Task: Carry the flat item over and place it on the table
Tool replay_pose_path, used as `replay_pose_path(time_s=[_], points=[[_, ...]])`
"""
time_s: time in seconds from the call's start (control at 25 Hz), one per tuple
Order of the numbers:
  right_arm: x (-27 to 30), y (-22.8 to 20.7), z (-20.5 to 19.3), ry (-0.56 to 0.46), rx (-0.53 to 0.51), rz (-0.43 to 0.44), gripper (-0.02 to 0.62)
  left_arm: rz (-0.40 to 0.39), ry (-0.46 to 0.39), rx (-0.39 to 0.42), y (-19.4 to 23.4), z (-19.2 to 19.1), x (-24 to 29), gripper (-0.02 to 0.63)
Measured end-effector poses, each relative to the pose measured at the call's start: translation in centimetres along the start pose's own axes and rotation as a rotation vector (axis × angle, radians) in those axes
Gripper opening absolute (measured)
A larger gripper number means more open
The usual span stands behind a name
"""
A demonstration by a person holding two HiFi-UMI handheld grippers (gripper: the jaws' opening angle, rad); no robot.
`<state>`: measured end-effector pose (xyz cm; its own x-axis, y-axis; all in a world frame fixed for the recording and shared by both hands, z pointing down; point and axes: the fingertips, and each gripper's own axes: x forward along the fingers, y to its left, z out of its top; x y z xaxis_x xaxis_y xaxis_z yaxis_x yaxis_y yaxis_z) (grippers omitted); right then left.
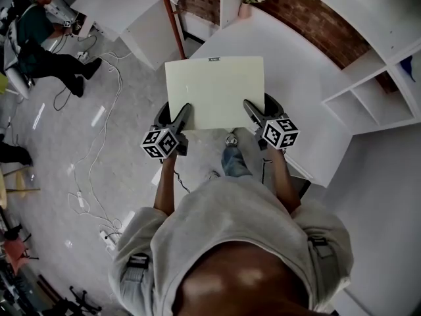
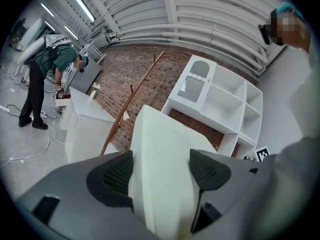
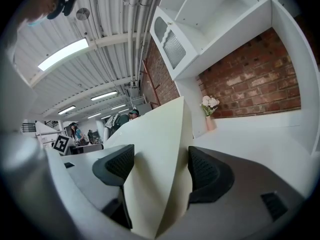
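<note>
Left gripper (image 1: 181, 118) and right gripper (image 1: 252, 114): each clamped on the near edge of the flat cream board (image 1: 215, 91), one at either corner, jaw pads pressed against both faces. Board: held roughly level in the air in front of the person, its far edge reaching toward the white table (image 1: 299, 71) by the brick wall, not yet resting on any surface as far as the views show. Status: pick-up done, carry judged well advanced; remaining are the last approach over the tabletop, lowering the board flat, and opening both grippers.
</note>
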<state>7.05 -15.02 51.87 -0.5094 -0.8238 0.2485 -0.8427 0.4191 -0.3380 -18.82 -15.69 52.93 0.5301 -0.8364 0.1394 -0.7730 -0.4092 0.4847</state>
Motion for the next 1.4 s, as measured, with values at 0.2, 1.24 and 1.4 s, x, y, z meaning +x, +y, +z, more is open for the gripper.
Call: replay_pose_path(time_s=[0.2, 1.24, 1.4], points=[[3.8, -2.9, 2.2, -0.005, 0.004, 0.016, 0.354, 0.014, -0.004, 0.003, 1.2, 1.6, 4.4, 0.364], [14.8, -14.7, 10.7, -0.010, 0.016, 0.106, 0.351, 0.097, -0.019, 0.039, 1.9, 6.7, 20.1, 0.364], [15.7, -15.7, 10.7, 0.001, 0.028, 0.111, 0.351, 0.109, -0.008, 0.036, 2.3, 6.5, 21.1, 0.364]])
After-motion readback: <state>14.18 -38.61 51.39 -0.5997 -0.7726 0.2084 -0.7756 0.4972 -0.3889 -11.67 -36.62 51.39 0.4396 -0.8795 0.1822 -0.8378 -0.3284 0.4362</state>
